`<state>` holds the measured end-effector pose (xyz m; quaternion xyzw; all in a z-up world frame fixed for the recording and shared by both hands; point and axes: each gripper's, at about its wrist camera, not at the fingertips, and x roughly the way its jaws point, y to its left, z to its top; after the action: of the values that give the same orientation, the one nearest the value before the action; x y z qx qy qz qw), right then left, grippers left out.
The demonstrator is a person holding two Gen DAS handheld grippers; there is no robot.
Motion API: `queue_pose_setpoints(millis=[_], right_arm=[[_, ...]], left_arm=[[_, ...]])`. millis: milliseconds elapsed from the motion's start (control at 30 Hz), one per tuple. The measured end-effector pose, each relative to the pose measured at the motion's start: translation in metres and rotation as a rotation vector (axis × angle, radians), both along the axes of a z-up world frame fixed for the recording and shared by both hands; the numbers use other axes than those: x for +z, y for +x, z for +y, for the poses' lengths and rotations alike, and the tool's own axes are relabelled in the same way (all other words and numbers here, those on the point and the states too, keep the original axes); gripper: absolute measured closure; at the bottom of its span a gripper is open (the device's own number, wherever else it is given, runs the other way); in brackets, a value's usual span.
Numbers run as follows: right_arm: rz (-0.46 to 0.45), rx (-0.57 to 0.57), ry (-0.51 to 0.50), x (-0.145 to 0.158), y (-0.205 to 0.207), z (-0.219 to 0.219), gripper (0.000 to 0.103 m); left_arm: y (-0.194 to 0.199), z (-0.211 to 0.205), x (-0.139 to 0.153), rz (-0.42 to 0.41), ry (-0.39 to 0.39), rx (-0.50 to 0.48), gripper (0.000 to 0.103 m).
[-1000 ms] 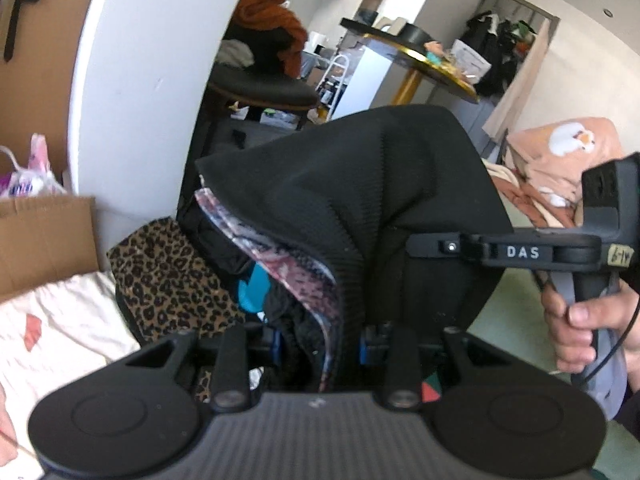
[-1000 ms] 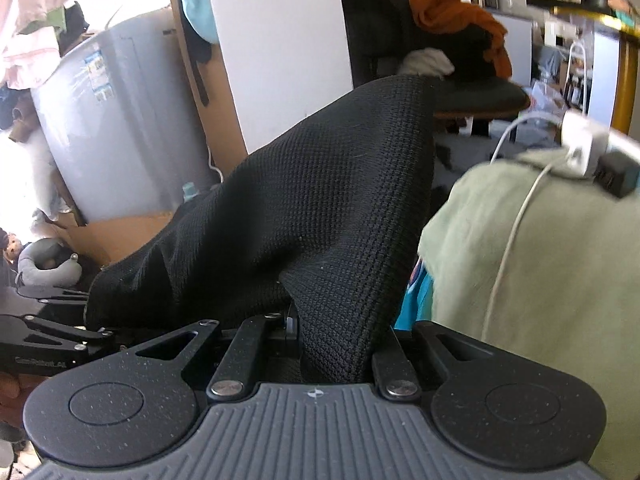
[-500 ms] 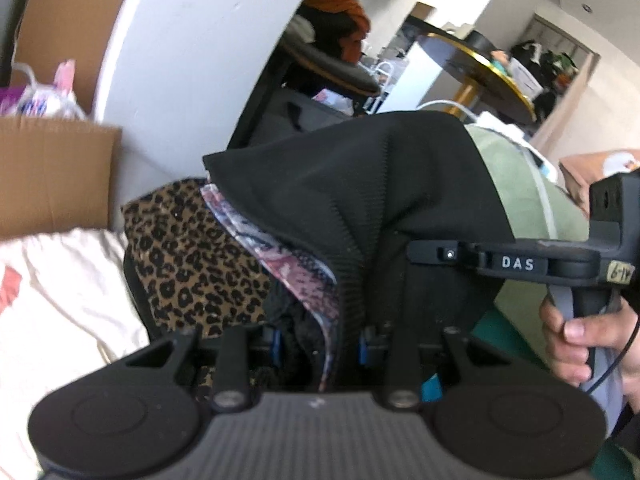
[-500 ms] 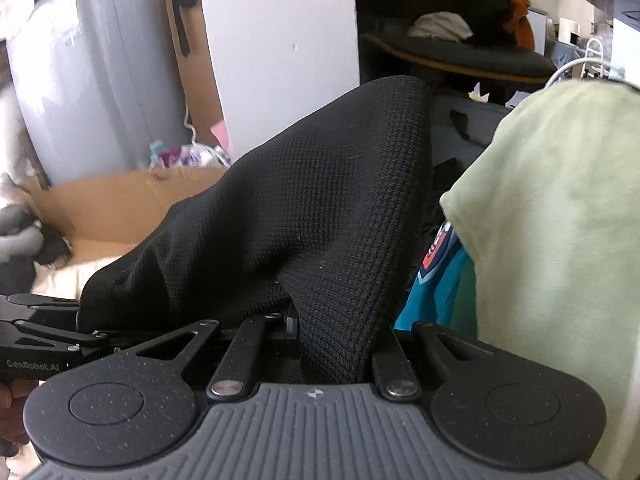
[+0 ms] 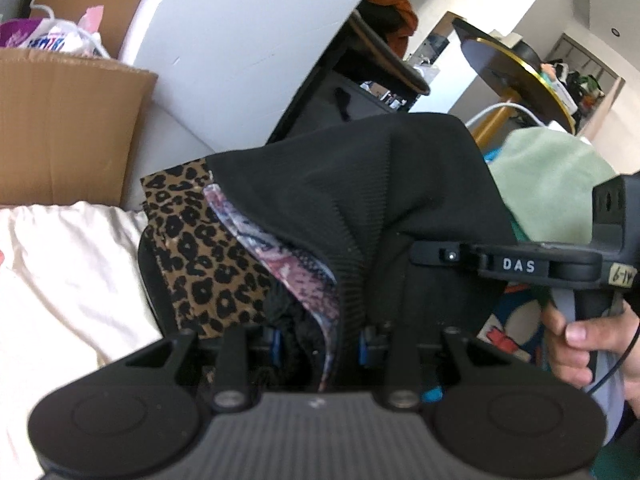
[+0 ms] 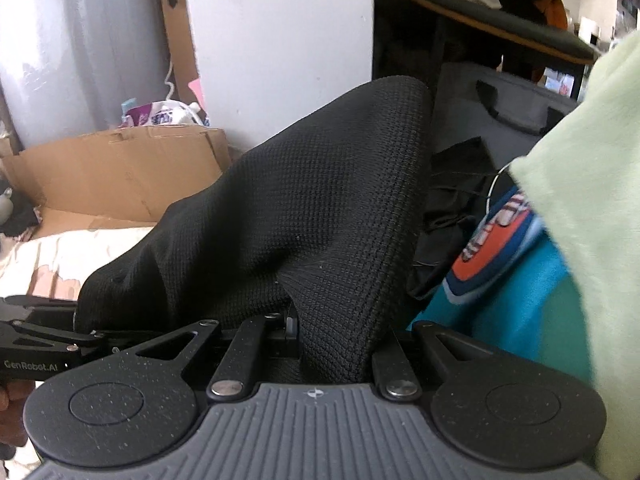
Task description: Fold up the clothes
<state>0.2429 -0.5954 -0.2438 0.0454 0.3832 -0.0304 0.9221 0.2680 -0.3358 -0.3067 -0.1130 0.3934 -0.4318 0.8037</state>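
A black knit garment (image 5: 360, 200) hangs bunched between both grippers. My left gripper (image 5: 320, 344) is shut on its ribbed hem, together with a pink patterned layer (image 5: 288, 260) under it; fabric hides the fingertips. In the right wrist view the same black garment (image 6: 312, 216) drapes over my right gripper (image 6: 320, 332), which is shut on it with its fingers covered. The right gripper (image 5: 500, 264) also appears at the right of the left wrist view, held by a hand (image 5: 580, 340). The left gripper (image 6: 40, 340) shows at the left edge of the right wrist view.
A leopard-print garment (image 5: 208, 264) lies below on a white sheet (image 5: 60, 280). A pale green garment (image 6: 592, 200) and a teal one with an orange print (image 6: 500, 272) are piled at the right. A cardboard box (image 6: 120, 176), a grey fabric bin (image 6: 500, 112) and a white wall stand behind.
Both grippers have sunk with the black garment still held between them. The box, sheet and green pile now sit closer and higher in view.
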Motion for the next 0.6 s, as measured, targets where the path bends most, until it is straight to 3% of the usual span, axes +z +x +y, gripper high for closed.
queue_pose_setpoints(millis=[300, 600], right_arm=[[0.018, -0.01, 0.045, -0.026, 0.039, -0.018, 0.092], [0.049, 0.016, 0.022, -0.034, 0.072, -0.025, 0.092]], left_arm=[[0.038, -0.01, -0.023, 0.019, 0.008, 0.0, 0.069], [0.065, -0.014, -0.034, 0.036, -0.001, 0.025, 0.069]])
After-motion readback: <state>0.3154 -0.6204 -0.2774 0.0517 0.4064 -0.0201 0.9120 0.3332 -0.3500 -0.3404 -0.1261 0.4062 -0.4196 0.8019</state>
